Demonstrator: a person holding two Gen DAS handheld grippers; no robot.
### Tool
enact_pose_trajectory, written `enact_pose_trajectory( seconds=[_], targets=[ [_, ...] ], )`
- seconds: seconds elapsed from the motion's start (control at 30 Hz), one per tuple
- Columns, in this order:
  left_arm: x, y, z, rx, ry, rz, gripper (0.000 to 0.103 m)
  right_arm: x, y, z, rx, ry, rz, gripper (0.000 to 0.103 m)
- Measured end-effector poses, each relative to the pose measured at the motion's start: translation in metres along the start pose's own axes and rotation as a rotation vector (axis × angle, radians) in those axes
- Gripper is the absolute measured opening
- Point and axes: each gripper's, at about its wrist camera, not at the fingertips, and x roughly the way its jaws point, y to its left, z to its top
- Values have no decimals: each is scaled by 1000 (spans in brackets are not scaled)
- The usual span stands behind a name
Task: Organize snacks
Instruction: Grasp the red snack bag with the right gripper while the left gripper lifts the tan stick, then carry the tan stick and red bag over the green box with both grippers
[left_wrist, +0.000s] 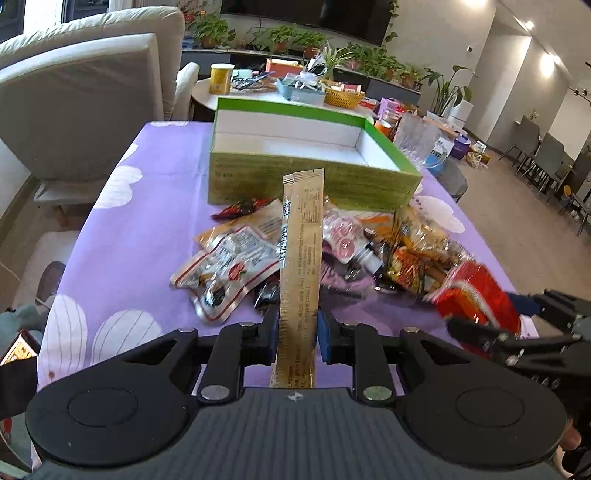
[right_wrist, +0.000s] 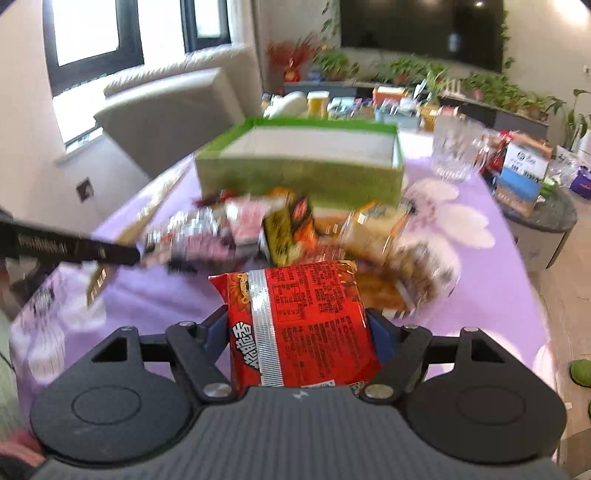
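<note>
- The table (left_wrist: 155, 206), under a purple cloth with white petals, carries everything the task needs; a sofa stands beside it at the left of the left wrist view.
- The green box (left_wrist: 314, 181), open and white inside, sits at the far side of the table and looks empty. It lies straight ahead of both grippers, beyond the snacks, with its long side running across the view.
- The pile of snacks (left_wrist: 332, 247) lies loose on the cloth between the grippers and the box, just short of its near wall.
- The right gripper (right_wrist: 297, 328) is clamped on a red noodle packet (right_wrist: 306, 321), held off the cloth. The packet's silver seam points toward the box.
- The left gripper (left_wrist: 297, 328) is pinched tight on a thin gold stick packet (left_wrist: 301, 258), whose long axis stands up and points at the box.
- Neither load seems clearly nearer, so I judge the coming move to be a forward carry over the pile and the near wall.
</note>
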Motion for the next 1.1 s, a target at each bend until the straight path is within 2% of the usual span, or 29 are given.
enact_pose_trajectory(
  seconds=[0.17,0.4,0.93,1.1],
  targets=[
    [5,-2,15,2,-15,-10,20,-6,-2,21,12,-69,-4,61],
    [15,-2,38,4,-39,-3,20,7,-5,45,32,-108,-16,61],
    [54,-1,83,3,-58,22,20,38,-11,83,56,-123,-74,61],
    [64,0,107,21,-95,39,20,50,-16,97,73,-135,-96,61]
  ],
)
